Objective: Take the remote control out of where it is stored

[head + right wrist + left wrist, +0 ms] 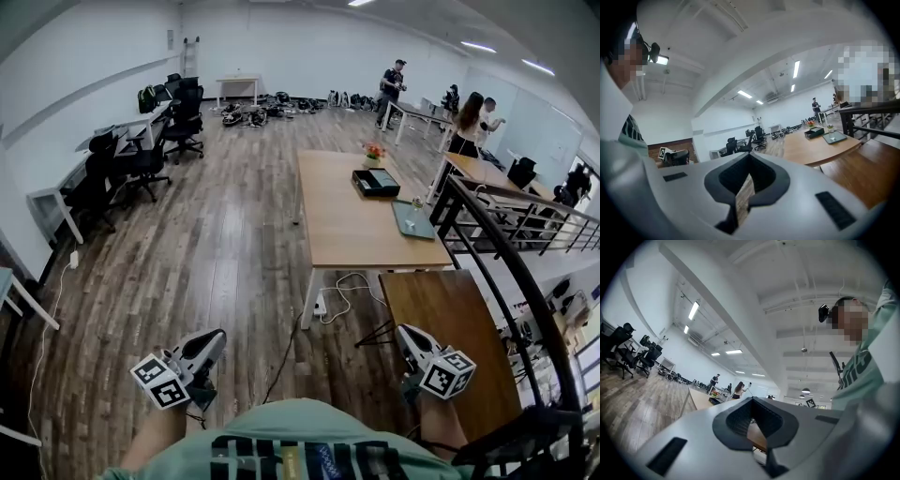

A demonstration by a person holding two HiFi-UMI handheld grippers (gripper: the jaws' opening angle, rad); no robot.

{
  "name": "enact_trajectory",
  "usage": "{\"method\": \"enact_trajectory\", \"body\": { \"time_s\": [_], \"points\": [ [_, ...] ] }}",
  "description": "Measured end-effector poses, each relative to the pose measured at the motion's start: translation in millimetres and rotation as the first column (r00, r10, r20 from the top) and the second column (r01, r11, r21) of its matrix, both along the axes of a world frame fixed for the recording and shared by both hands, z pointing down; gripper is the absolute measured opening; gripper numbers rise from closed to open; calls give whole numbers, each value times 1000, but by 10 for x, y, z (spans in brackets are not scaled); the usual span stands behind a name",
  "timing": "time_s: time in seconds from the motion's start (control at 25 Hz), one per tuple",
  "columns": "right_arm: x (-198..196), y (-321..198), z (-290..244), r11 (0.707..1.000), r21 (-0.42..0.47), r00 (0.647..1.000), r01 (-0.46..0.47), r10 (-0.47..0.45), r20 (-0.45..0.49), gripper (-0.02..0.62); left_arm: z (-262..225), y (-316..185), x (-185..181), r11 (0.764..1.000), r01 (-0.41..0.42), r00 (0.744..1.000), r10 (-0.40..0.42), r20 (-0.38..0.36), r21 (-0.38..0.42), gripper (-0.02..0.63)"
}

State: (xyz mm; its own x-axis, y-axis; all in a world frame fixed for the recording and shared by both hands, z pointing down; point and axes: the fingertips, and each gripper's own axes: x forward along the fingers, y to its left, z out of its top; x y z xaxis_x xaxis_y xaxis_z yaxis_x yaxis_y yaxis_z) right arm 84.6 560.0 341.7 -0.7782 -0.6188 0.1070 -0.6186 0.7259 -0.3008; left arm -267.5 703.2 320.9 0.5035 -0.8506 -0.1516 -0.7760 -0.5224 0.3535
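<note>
Head view with both gripper views: a person (281,442) is standing on a wooden floor (216,244) and holding a gripper in each hand, low and close to the body. The left gripper (214,343) is pointing ahead and roughly level. In its own view its jaws are meeting at the tips, fully closed, and gripping nothing (751,400). The right gripper (405,336) is also pointing ahead. In its own view its jaws are likewise lying tip to tip with nothing held between them (750,155). A long table (347,239) is standing ahead of the person, well apart from both grippers. A black box (375,182) is lying on its tabletop near the far right corner, a grey tray (412,221) is sitting at the right edge nearer the person, and a flower pot (373,154) is standing at the far edge just beyond the box. The remote control is not showing in any view, and whether the box is holding it cannot be told. A small, darker table (450,328) is standing just beside the right gripper, against a black railing (497,253). Office chairs (141,159) are lining the desks along the left wall, and other people (469,122) are standing at the far right of the room.
</note>
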Motion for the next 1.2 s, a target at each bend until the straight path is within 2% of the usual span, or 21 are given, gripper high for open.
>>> {"method": "enact_trajectory", "body": {
  "time_s": [0.56, 0.84, 1.2],
  "points": [
    [-522, 105, 75, 1000, -22, 999, -20, 21, 47, 6, 165, 303, -635, 1000, 21, 1000, -22, -19, -23, -8],
    [-769, 276, 93, 998, -38, 999, -47, 48, 26, 6, 318, 343, -884, 999, -23, 999, 22, -42, -41, -8],
    [-804, 232, 246, 996, -70, 998, -58, 57, -19, 6, 535, 218, -854, 995, -67, 995, 61, -76, -70, -8]
  ]
}}
